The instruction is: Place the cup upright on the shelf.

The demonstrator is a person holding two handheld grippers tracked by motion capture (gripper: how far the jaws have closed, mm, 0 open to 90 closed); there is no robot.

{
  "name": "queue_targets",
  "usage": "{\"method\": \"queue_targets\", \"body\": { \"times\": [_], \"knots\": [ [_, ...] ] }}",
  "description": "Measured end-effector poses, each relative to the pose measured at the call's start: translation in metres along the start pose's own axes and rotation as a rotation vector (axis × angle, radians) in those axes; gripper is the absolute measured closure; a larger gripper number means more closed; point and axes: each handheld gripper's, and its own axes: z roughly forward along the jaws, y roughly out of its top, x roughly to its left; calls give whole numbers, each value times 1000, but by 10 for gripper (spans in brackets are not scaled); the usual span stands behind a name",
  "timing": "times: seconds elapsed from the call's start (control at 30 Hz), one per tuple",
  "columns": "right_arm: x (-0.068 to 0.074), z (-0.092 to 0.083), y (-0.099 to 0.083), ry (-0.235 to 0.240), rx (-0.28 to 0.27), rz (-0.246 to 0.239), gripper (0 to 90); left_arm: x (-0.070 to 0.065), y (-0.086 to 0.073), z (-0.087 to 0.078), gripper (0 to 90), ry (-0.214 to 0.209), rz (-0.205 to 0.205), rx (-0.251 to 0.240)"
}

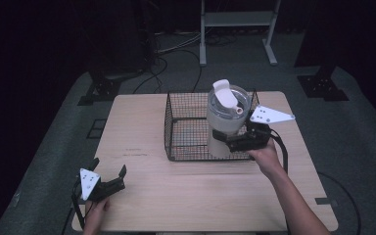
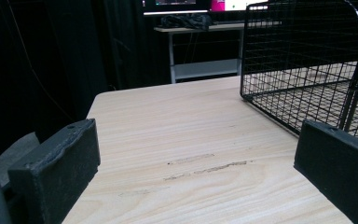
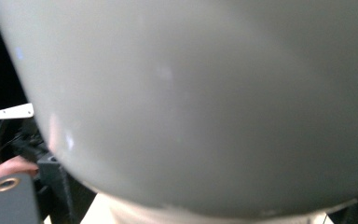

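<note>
Room, dim; walls lost behind black drapes. Floor (image 1: 352,142): grey-green carpet, dark outside the lit patch. Surface (image 1: 142,147): pale wood-grain top with rounded corners, faint scuff marks near its middle. White metal desk frame (image 1: 237,22) at the far side, standing on the carpet. Black cables (image 1: 159,66) trailing over the floor beside it. Black stand bases (image 1: 320,85) at far left and far right. Lit monitor strip (image 2: 177,7) above a far desk.

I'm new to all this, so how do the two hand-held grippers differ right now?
The right gripper is shut on the white tumbler at the wire basket; the left gripper is open and holds nothing. The right one is raised over the basket's front corner; the left sits low near the table's front left edge. Both are black with a grey plate.
</note>
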Motion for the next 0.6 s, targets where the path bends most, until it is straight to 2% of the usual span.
{"method": "queue_targets", "body": {
  "times": [0.2,0.33,0.47,0.6],
  "knots": [
    [-19,24,9,-18,9,-1,82,0,0,0,0,-1,-1,-1],
    [-27,34,12,-19,13,4,82,0,0,-1,0,-1,-2,-2],
    [-38,51,13,-33,29,-21,82,1,0,-1,0,-2,3,0],
    [-45,65,13,-34,46,0,82,1,0,-1,0,-1,-2,0]
  ]
}}
